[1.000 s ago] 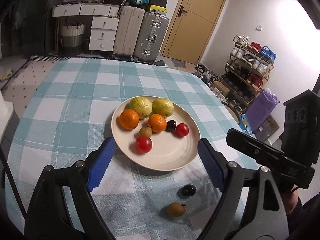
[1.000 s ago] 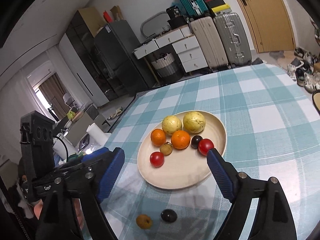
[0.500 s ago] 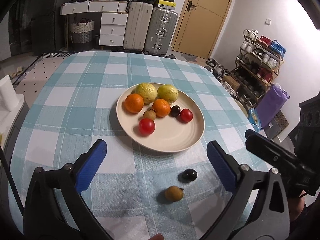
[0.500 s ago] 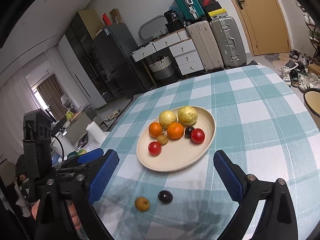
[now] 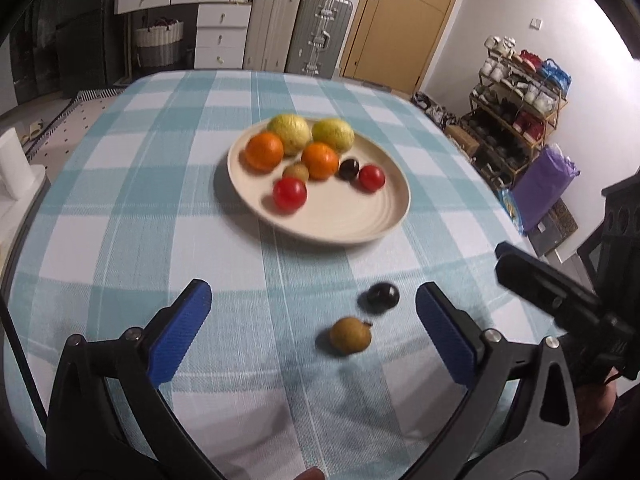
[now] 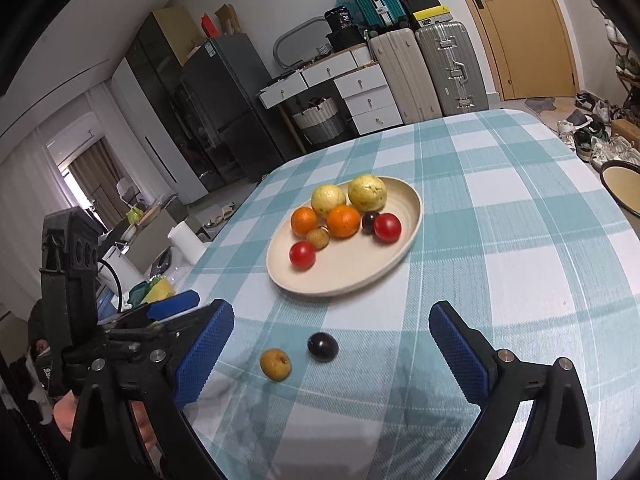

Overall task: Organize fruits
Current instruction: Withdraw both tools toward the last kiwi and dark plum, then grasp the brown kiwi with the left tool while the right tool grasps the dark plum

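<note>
Both grippers have been drawn back from the plate (image 5: pixel 320 216), so two loose fruits are now framed between the fingers. A brown longan (image 5: pixel 350 335) and a dark plum (image 5: pixel 383 296) are seen side by side on the checked tablecloth (image 5: pixel 160 220), near the plate. The left gripper (image 5: pixel 312 332) and right gripper (image 6: pixel 332 344) are held level above the cloth, jaws spread wide, nothing gripped.
</note>
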`<state>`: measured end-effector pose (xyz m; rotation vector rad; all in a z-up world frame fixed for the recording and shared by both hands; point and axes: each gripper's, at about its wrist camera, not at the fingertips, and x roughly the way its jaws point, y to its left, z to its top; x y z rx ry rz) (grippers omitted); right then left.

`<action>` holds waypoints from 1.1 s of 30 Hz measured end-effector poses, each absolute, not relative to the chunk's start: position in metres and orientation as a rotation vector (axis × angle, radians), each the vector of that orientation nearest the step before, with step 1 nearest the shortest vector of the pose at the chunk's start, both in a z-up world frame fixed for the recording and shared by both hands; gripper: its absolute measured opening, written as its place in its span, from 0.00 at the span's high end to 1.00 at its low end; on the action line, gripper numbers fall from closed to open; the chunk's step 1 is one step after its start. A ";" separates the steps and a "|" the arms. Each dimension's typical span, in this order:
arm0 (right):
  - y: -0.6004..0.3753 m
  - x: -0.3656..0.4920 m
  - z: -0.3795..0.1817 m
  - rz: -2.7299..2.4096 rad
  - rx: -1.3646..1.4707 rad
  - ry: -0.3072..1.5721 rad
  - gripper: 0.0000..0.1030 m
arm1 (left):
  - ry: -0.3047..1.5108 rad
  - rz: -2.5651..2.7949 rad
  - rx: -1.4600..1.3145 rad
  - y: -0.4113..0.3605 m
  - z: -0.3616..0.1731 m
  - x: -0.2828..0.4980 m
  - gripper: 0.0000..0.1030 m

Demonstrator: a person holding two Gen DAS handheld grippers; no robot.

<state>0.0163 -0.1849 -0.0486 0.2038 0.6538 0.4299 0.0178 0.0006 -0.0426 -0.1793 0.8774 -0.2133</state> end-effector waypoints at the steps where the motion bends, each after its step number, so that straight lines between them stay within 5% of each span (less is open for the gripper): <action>1: -0.186 0.015 -0.050 0.427 0.206 0.656 0.02 | 0.890 -0.217 -0.177 -0.001 -0.046 0.017 0.01; 22: -0.194 0.021 -0.068 0.400 0.238 0.719 0.02 | 0.969 -0.294 -0.131 -0.019 -0.082 0.023 0.03; 33: -0.191 0.026 -0.073 0.402 0.241 0.737 0.02 | 0.972 -0.391 -0.165 -0.021 -0.083 0.023 0.54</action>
